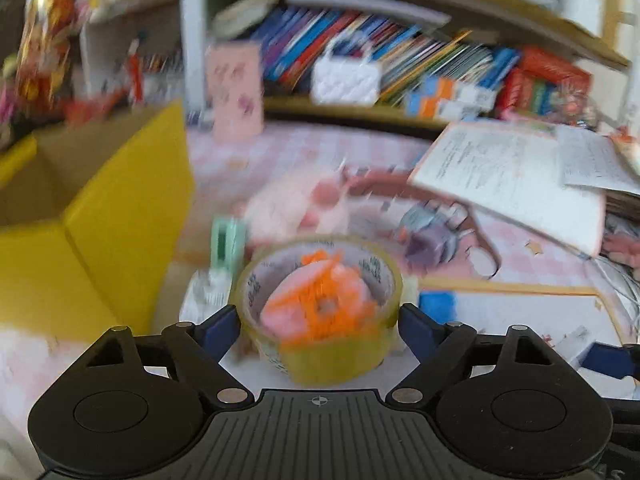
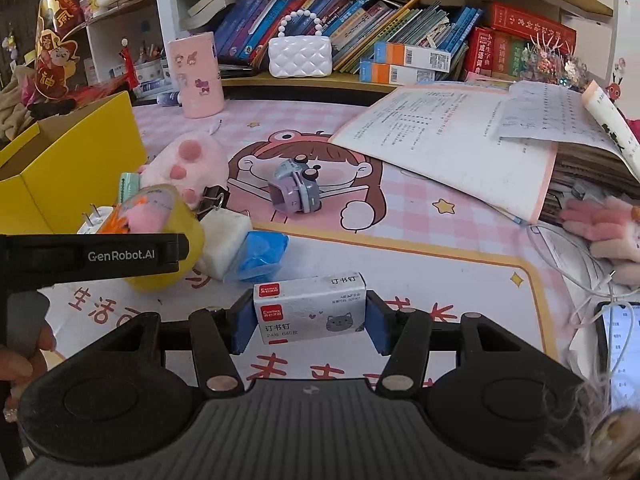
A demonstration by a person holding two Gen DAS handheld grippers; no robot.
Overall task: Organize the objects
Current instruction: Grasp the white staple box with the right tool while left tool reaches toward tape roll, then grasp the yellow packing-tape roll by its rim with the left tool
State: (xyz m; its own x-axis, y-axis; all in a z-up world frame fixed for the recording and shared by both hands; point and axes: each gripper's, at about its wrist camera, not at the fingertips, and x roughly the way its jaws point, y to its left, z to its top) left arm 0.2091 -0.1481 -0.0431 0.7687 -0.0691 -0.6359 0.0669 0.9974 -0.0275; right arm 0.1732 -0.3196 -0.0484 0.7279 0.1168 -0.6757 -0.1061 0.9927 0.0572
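The left gripper [image 1: 319, 326] clamps a yellowish clear tape roll [image 1: 320, 308] just right of the open yellow cardboard box [image 1: 120, 216]. The right gripper [image 2: 310, 322] pinches a small white staple box [image 2: 310, 308], held farther right of that yellow box, above the pink desk mat [image 2: 460, 240].

the tape roll [image 2: 168, 240] was translucent yellow, the staple box [image 2: 310, 308] white with a red label and a grey cat. the counter mat [image 2: 440, 248] was pink-and-white checked; the open box [image 2: 76, 160] at nine o'clock was bright yellow, the eraser wrapper [image 2: 260, 256] blue.
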